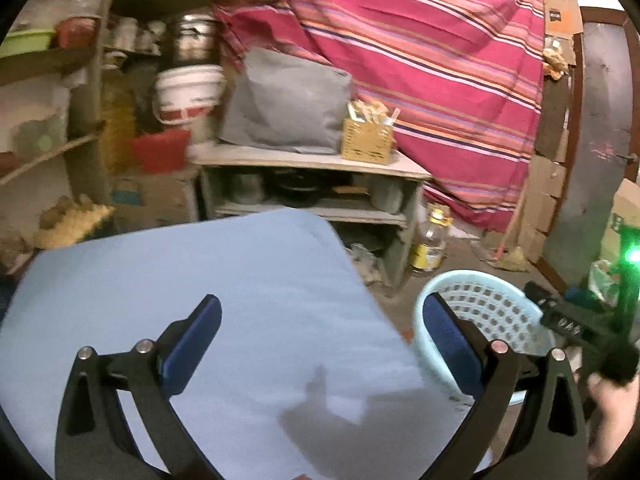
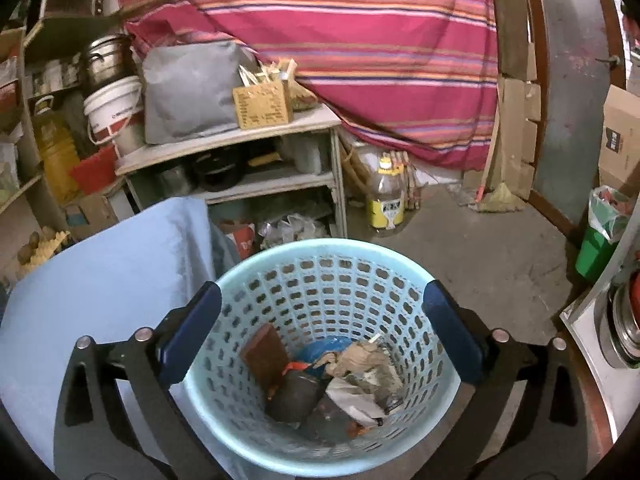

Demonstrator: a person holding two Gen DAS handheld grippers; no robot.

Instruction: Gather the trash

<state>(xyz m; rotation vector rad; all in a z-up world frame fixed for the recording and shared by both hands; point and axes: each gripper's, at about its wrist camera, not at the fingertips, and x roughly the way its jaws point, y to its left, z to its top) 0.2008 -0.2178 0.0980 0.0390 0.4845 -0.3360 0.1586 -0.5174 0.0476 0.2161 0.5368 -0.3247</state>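
Note:
A light blue perforated basket (image 2: 320, 252) stands on the floor beside a table with a light blue cloth (image 2: 100, 272). Inside it lie several pieces of trash: crumpled paper (image 2: 360, 364), a brown card (image 2: 266, 354), a dark wrapper (image 2: 296, 396). My right gripper (image 2: 320, 344) is open and empty, directly above the basket's mouth. My left gripper (image 1: 320, 344) is open and empty above the blue table top (image 1: 180, 288), with the basket (image 1: 492, 312) to its right. The right gripper's body (image 1: 572, 324) shows at the right edge of the left wrist view.
A low shelf unit (image 2: 240, 148) with a grey bag (image 2: 188, 88) and a wicker box (image 2: 262, 106) stands behind. A yellow-labelled bottle (image 2: 386, 200) and a broom (image 2: 496, 196) are on the floor. A striped red cloth (image 2: 360, 40) hangs behind. A green bin (image 2: 600, 236) is at right.

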